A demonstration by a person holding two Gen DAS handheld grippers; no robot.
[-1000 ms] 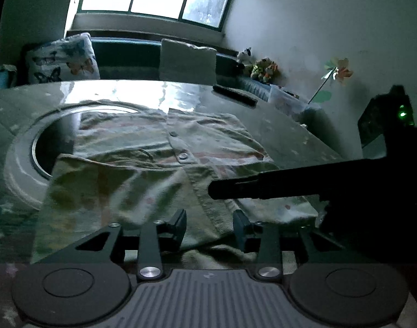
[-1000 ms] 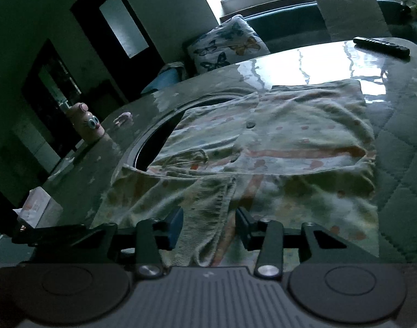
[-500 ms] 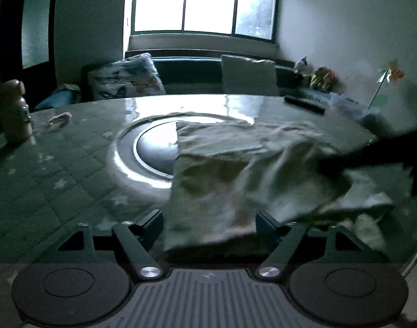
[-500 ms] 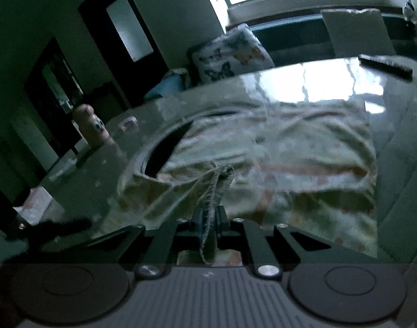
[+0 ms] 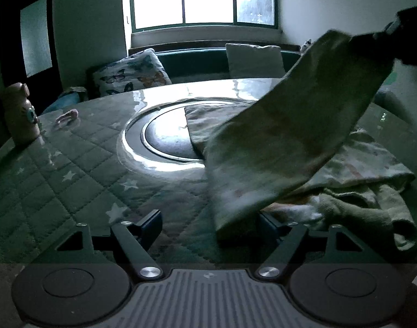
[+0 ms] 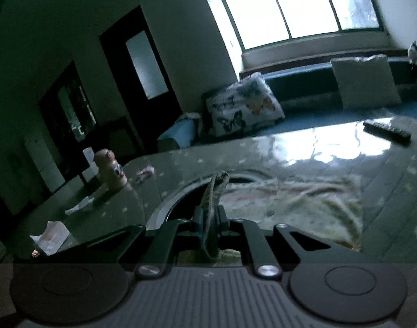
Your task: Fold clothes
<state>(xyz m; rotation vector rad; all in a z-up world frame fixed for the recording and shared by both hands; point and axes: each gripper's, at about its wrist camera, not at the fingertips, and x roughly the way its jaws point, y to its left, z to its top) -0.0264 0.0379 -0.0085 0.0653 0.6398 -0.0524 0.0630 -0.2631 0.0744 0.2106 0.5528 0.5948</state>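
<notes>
The left gripper point(image 5: 208, 222) hangs low over the table point(image 5: 71, 164) with jaws spread wide and nothing between them; the shirt's lifted flap only droops in front of its right finger. The shirt point(image 5: 367, 158) lies on the table's right half, partly over the dark round inset point(image 5: 164, 142), one flap pulled up and across by the right gripper point(image 6: 209, 227), whose jaws are clamped on a ribbed edge. To fold well, I judge the flap should be carried level and laid flat, the left gripper pinning the crease. Leftward stand a pink bottle point(image 5: 19, 114) and paper scraps point(image 6: 54, 235), well apart; the remote point(image 6: 386, 131) lies beyond the shirt.
</notes>
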